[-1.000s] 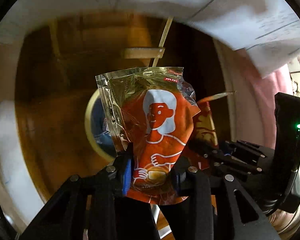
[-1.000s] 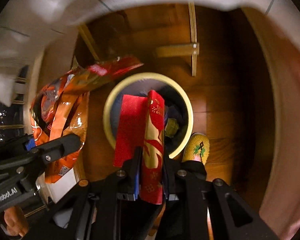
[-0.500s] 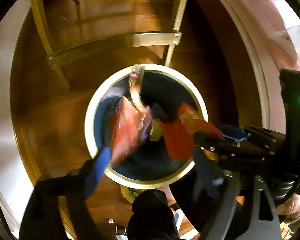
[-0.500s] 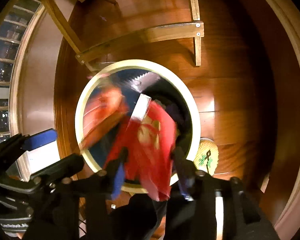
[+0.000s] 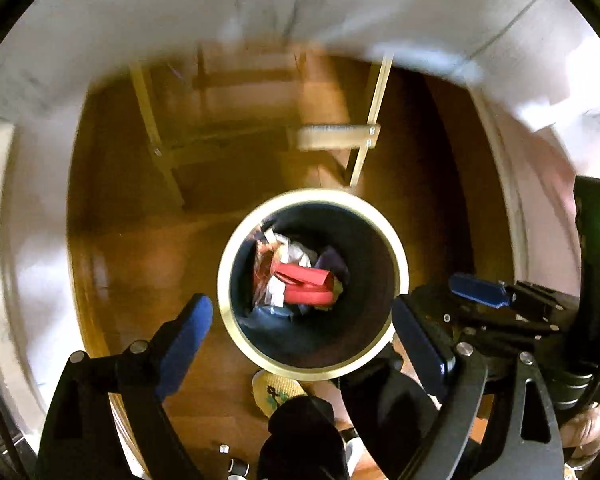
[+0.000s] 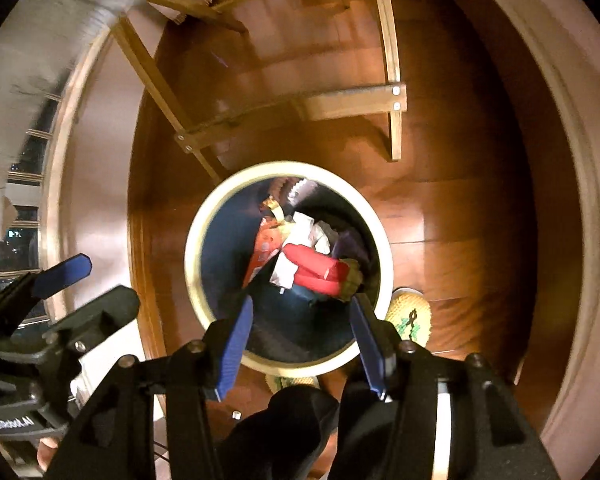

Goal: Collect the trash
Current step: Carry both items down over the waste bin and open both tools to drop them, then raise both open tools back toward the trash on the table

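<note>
Hovering empty over the trash bin (image 5: pixel 312 360), left gripper (image 5: pixel 300 328) spread wide and right gripper (image 6: pixel 302 332) half open hold nothing, red wrapper (image 6: pixel 320 268) and orange wrapper (image 6: pixel 266 248) lying inside below the fingertips, so this drop looks done, further trash unseen.

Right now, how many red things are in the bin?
1 for sure: a folded red packet lying on top of the pile in the bin, beside an orange wrapper. More may be buried underneath.
</note>
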`<action>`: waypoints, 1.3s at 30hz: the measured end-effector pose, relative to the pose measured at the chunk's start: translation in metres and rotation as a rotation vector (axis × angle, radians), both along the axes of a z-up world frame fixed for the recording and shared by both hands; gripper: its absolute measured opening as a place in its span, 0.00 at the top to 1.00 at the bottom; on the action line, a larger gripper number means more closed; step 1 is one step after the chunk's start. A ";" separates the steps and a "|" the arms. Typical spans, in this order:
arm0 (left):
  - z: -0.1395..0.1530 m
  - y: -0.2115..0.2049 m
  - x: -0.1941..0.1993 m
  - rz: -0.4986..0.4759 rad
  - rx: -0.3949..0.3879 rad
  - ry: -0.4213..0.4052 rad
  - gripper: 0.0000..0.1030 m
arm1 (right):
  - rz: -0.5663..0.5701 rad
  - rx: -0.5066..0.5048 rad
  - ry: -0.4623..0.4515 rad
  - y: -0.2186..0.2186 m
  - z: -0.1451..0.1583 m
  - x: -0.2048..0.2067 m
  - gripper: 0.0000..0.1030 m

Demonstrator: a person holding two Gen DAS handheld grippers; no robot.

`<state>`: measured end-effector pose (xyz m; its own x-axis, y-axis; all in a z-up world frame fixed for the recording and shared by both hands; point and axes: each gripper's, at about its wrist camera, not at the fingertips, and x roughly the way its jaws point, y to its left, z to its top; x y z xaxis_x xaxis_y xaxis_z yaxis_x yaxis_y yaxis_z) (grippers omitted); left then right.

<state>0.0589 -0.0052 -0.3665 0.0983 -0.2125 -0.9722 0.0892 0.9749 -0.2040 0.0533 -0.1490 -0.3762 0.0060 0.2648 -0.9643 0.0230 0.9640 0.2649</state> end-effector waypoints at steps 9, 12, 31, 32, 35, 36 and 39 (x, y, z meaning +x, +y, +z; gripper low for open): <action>0.137 0.021 -0.001 0.035 0.013 -0.147 0.12 | 0.004 0.006 -0.069 0.007 0.113 -0.001 0.50; 0.182 0.030 -0.005 0.040 0.008 -0.191 0.12 | 0.003 0.012 -0.097 0.010 0.157 -0.004 0.50; 0.411 0.078 -0.018 0.005 -0.047 -0.478 0.12 | 0.023 -0.072 -0.459 0.019 0.368 -0.009 0.51; 0.419 0.078 -0.018 -0.003 -0.039 -0.504 0.12 | 0.023 -0.075 -0.478 0.020 0.375 -0.008 0.51; 0.434 0.076 -0.017 -0.011 -0.036 -0.548 0.12 | 0.019 -0.081 -0.523 0.018 0.398 -0.006 0.50; 0.437 0.076 -0.015 -0.008 -0.031 -0.558 0.12 | 0.016 -0.082 -0.533 0.018 0.405 -0.004 0.50; 0.450 0.072 -0.008 -0.002 -0.016 -0.580 0.12 | 0.007 -0.077 -0.553 0.017 0.418 0.000 0.50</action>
<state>0.0513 0.0671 0.0833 0.6135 -0.2278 -0.7561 0.1925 0.9718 -0.1365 0.0530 -0.1321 0.0416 0.5155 0.1956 -0.8343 -0.1058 0.9807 0.1646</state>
